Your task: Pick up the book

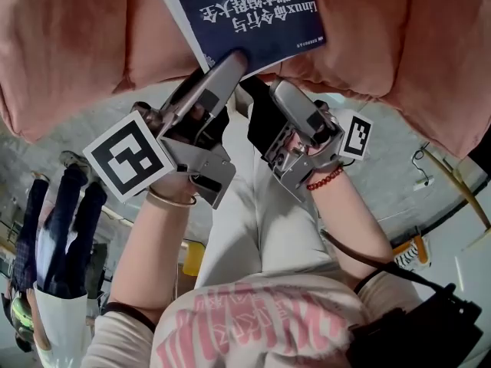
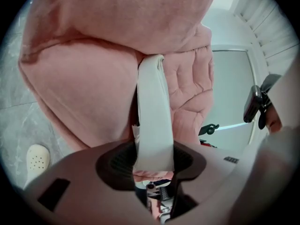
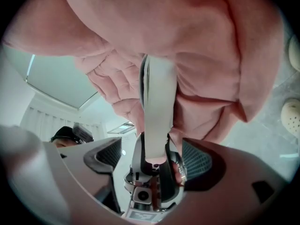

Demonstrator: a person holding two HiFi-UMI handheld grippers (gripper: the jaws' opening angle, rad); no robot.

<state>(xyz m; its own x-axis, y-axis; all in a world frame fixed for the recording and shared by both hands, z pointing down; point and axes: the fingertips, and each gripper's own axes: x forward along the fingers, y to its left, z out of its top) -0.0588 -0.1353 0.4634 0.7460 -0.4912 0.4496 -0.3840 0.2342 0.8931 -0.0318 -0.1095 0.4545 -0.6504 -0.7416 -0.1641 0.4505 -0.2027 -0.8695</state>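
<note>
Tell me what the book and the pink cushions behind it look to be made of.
The book: paper, by the white page block seen edge-on in both gripper views. Its dark blue printed cover looks like smooth card, perhaps slightly glossy. The cushions: soft matte pink fabric over padding, judging by the folds and quilted puckers. The weave cannot be told.

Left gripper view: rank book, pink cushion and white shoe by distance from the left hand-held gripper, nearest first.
1. book: centre, clamped between the jaws.
2. pink cushion: directly behind the book.
3. white shoe: lower left, past the cushion's edge.
</note>
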